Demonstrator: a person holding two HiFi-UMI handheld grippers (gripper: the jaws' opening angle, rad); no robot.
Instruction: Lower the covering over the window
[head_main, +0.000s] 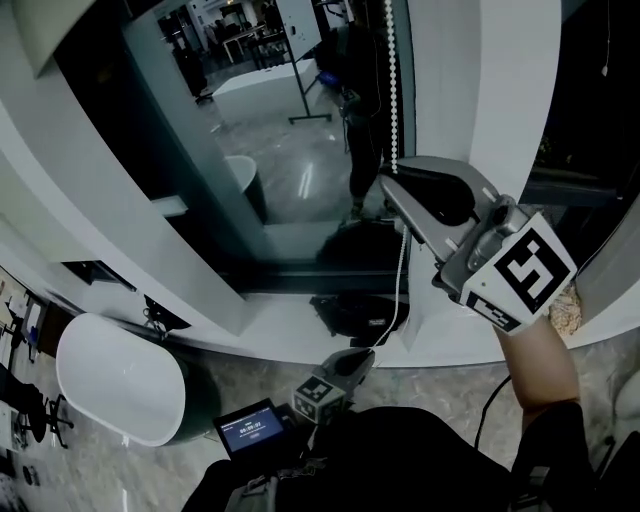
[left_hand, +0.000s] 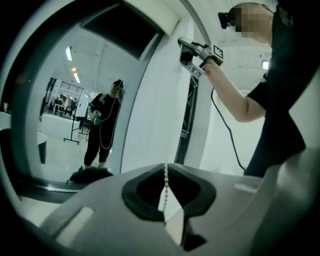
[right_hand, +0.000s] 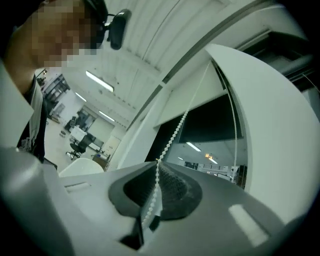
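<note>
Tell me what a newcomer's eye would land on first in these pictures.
The right gripper, raised at the right of the head view, is shut on the white bead chain that hangs beside the dark window. Lower down, at the bottom centre, the left gripper is shut on the same chain. A white bathtub stands at the lower left.

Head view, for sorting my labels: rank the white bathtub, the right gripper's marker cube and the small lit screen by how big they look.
1. White bathtub, narrowly.
2. Marker cube on the right gripper; being close to the camera makes it look bigger.
3. Small lit screen.
</note>
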